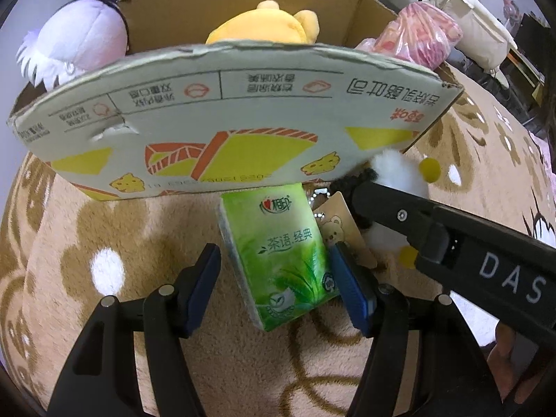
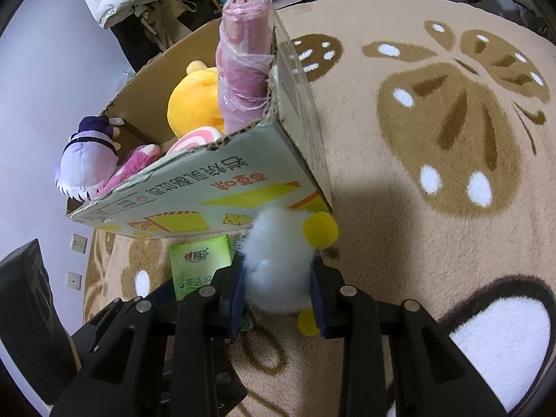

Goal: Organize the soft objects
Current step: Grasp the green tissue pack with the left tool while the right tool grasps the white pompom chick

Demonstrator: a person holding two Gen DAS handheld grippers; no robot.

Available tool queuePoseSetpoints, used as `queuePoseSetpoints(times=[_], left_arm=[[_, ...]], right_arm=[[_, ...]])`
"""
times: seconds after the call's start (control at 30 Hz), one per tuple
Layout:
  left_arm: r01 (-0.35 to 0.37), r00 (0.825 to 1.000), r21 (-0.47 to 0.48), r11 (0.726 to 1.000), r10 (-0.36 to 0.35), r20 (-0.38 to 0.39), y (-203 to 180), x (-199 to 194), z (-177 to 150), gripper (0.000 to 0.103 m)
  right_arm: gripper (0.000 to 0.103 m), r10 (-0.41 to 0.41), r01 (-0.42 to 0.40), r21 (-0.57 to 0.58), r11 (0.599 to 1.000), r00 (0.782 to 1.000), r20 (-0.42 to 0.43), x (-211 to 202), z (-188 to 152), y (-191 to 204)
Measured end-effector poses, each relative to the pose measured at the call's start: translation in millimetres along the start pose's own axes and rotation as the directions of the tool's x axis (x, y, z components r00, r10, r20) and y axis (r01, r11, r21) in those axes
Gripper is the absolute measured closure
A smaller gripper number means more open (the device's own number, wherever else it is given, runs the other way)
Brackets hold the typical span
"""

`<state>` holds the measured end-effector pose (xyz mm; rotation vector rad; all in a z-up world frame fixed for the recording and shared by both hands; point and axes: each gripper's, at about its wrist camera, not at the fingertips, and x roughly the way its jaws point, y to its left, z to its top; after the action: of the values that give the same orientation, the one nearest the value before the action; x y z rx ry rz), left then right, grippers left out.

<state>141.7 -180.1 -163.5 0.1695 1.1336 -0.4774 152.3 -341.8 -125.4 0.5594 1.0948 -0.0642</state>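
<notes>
- Far left, purple-white plush perched over box rim, head hanging outside; probably dropped in loosely, could tip out.
- Cardboard box standing on beige patterned rug, open top, printed front wall facing both cameras; serving as the collection bin for soft items.
- Inside box: yellow plush at centre back, pink fuzzy item and a pink-white swirl piece near front wall in right wrist view.
- Rolled pink bundle in plastic wrap standing upright in box's right corner, leaning on the wall; upright most likely to save floor space.
- Green tissue pack lying flat on rug just in front of box, not yet binned.
- Left gripper with fingers wide apart, straddling the tissue pack; right pad touching or nearly touching its edge, left pad clear; positioned for a pinch across the narrow sides, not closed yet.
- Tan bear tag on a bead chain just right of the pack, attached to the neighbouring toy by the look of it.
- Right gripper clamped narrow on white fluffy duck toy, blue pads pressing its sides, yellow beak and foot poking out; toy low at box's front right corner, whether lifted off the rug cannot tell.
- Judgement: both remaining items about to go over the front wall; duck first.
</notes>
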Motion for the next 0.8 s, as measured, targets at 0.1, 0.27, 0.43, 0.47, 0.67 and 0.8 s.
queuePoseSetpoints(times=[0.1, 0.27, 0.43, 0.47, 0.67, 0.8], left_arm=[[0.0, 1.0, -0.002, 1.0, 0.0, -0.003, -5.0, 5.2, 0.4, 0.042], [0.017, 1.0, 0.017, 1.0, -0.017, -0.018, -14.8, 11.6, -2.8, 0.074], [-0.042, 0.999, 0.081, 0.996, 0.043, -0.009, -27.0, 17.4, -9.8, 0.077], [-0.043, 0.999, 0.074, 0.996, 0.043, -0.006, -27.9, 16.6, -9.3, 0.077], [-0.092, 0.995, 0.043, 0.995, 0.091, 0.044, -21.8, 3.7, -13.0, 0.077], [-0.114, 0.989, 0.013, 0.993, 0.112, 0.094, -17.2, -14.0, -16.1, 0.077]], right_arm=[[0.069, 0.0, 0.0, 0.005, 1.0, 1.0, -0.004, 2.3, -1.2, -0.2], [0.069, 0.016, -0.016, 0.005, 1.0, 1.0, -0.004, 0.5, -1.2, -1.5], [0.069, 0.034, -0.034, 0.001, 0.999, 0.999, 0.021, -8.3, -0.3, -2.6], [0.069, 0.037, -0.037, -0.001, 0.999, 0.999, 0.025, -9.9, -0.2, -3.0], [0.069, 0.049, -0.048, -0.014, 0.999, 0.997, 0.068, -24.9, -1.8, 0.8], [0.069, 0.066, -0.061, -0.041, 0.997, 0.991, 0.117, -40.9, -2.2, 6.7]])
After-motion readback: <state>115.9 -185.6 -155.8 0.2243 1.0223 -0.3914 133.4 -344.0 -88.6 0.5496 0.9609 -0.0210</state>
